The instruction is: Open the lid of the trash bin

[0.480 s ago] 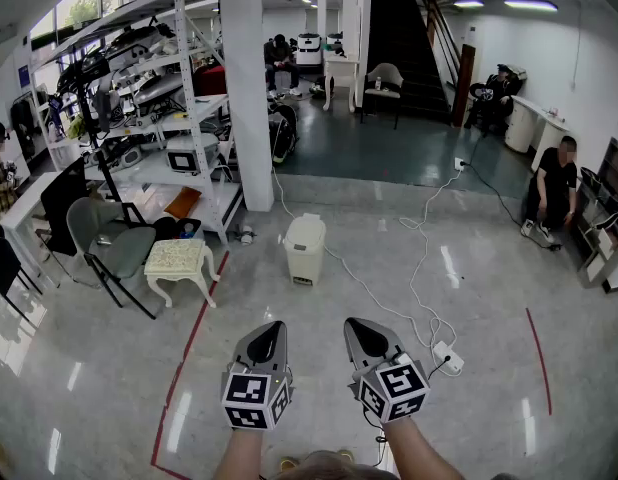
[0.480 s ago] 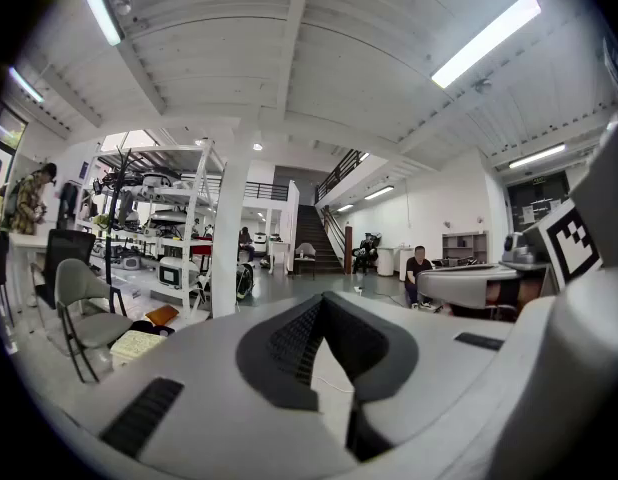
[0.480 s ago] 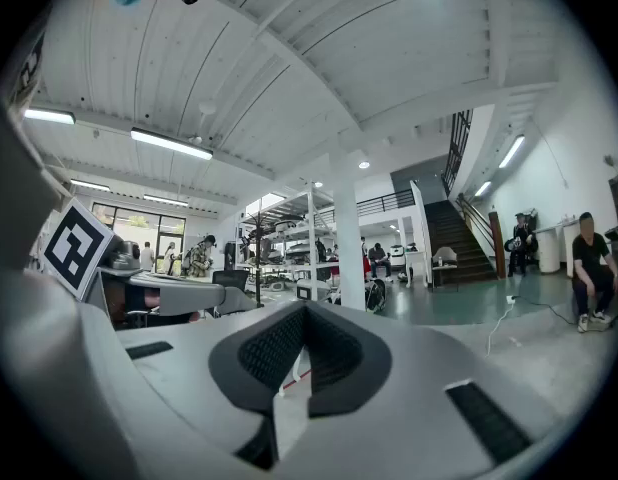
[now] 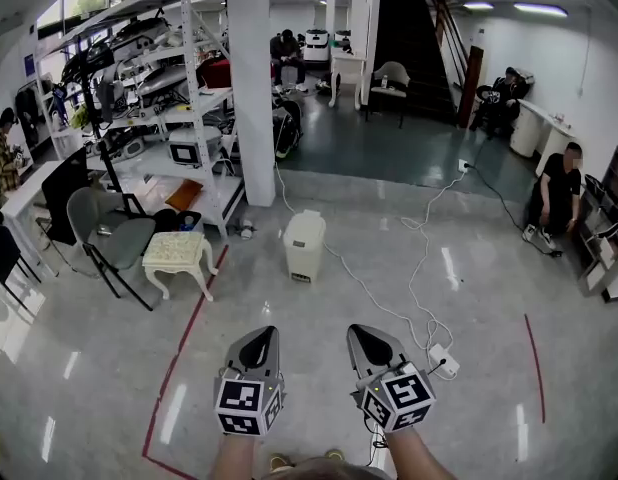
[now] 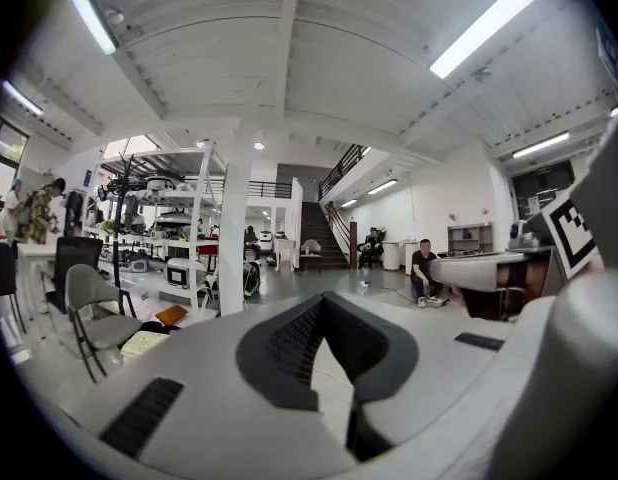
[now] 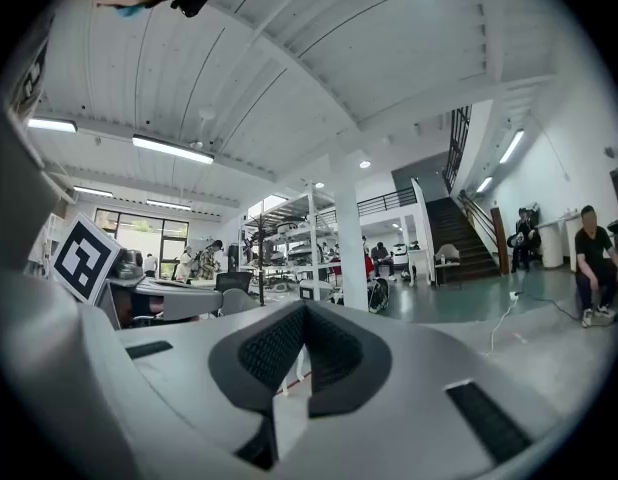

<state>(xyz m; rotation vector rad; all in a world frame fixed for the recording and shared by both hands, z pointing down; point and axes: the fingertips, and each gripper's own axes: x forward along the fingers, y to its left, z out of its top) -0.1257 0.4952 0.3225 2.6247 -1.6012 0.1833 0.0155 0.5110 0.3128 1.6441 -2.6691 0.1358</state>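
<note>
glossy grey floor [image 4: 109,368], white trash bin [image 4: 305,243] lid down near a pillar [image 4: 251,88]; left gripper [image 4: 263,334] and right gripper [image 4: 361,332] pressed together, empty

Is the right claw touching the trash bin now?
Apart. The head view shows bare floor between the right claw and the trash bin.

Glossy floor [image 4: 489,308] (almost mirror-bright); smooth pale plastic trash bin [image 4: 304,246]

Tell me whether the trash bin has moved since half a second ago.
No. The trash bin stands in the same spot as before, just right of the white pillar and of the far end of the red floor line.
</note>
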